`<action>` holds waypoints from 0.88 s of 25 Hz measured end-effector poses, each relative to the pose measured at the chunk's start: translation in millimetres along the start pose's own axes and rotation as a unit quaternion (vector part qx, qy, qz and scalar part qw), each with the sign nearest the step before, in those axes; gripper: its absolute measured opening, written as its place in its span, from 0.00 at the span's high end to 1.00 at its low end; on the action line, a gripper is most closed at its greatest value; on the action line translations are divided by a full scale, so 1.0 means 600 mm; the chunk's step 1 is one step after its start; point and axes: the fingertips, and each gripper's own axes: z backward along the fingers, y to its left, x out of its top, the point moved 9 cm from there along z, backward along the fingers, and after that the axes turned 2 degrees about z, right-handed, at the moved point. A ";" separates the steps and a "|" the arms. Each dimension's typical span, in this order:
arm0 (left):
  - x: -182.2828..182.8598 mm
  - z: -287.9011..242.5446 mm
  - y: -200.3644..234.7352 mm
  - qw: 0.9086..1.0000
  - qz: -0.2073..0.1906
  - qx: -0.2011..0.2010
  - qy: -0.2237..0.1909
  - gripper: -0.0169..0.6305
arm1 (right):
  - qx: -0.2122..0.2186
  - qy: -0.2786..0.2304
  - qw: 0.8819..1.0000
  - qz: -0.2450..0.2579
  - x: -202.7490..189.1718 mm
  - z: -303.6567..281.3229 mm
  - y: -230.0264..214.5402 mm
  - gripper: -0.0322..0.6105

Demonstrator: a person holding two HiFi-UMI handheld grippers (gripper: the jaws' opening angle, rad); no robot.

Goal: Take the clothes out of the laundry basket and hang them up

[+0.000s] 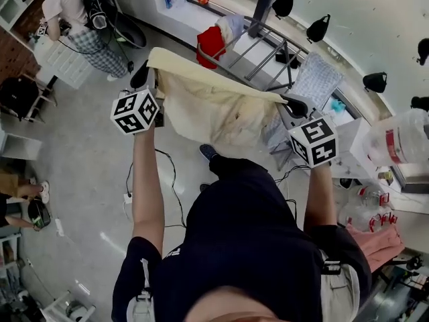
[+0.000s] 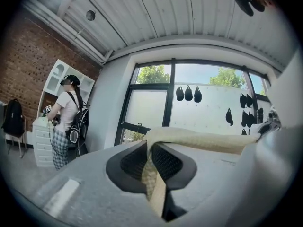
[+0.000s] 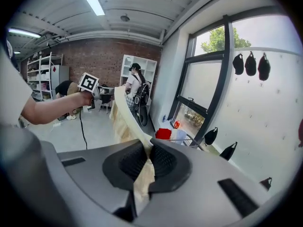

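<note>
Head view: the person holds both arms out. The left hand-held gripper (image 1: 143, 79) sits at 10 o'clock and the right hand-held gripper (image 1: 295, 105) at 2 o'clock. A cream cloth (image 1: 214, 109) is stretched between them, its top edge taut from one to the other and the rest hanging below. Beyond it, at 12 o'clock, stands a metal drying rack (image 1: 268, 49). A red garment (image 1: 210, 44) is draped over the rack's left end and a checked cloth (image 1: 315, 79) over its right. A second person (image 1: 74, 12) stands at 11 o'clock, well apart.

Left gripper view: the left hand-held gripper (image 2: 150, 163) has its jaws clamped on the cream cloth (image 2: 199, 140). The fabric is pinched between the ribbed pads, then folds over the top and runs off toward 3 o'clock. A window (image 2: 156, 98) fills the wall ahead, with black caps (image 2: 188, 93) hanging beside it at 1 o'clock. The second person (image 2: 64, 119) is at 9 o'clock.

Right gripper view: the right hand-held gripper (image 3: 143, 163) is likewise closed tight on the cream cloth (image 3: 124, 122). The cloth rises from between the pads and stretches toward 11 o'clock, to the left hand-held gripper (image 3: 88, 85). The red garment (image 3: 163, 134) lies just past the jaws, at 1 o'clock.
</note>
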 end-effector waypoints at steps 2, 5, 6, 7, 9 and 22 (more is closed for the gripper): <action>0.023 -0.018 -0.011 1.000 -0.006 -0.009 -0.005 0.91 | -0.008 -0.004 1.000 0.002 0.010 0.011 -0.012 0.93; 0.054 -0.051 -0.029 0.999 -0.020 -0.024 -0.012 0.91 | -0.020 -0.013 1.000 0.003 0.022 0.023 -0.037 0.93; 0.063 -0.064 -0.035 0.999 -0.023 -0.030 -0.011 0.91 | -0.024 -0.015 1.000 0.004 0.024 0.025 -0.048 0.93; 0.070 -0.078 -0.042 0.999 -0.026 -0.036 -0.010 0.91 | -0.029 -0.017 0.999 0.005 0.026 0.026 -0.061 0.93; 0.080 -0.111 -0.057 0.999 -0.029 -0.046 -0.003 0.91 | -0.038 -0.020 0.999 0.005 0.030 0.025 -0.094 0.93; 0.126 -0.386 -0.155 0.994 -0.054 -0.096 0.025 0.91 | -0.076 -0.040 0.995 -0.043 0.018 -0.039 -0.340 0.93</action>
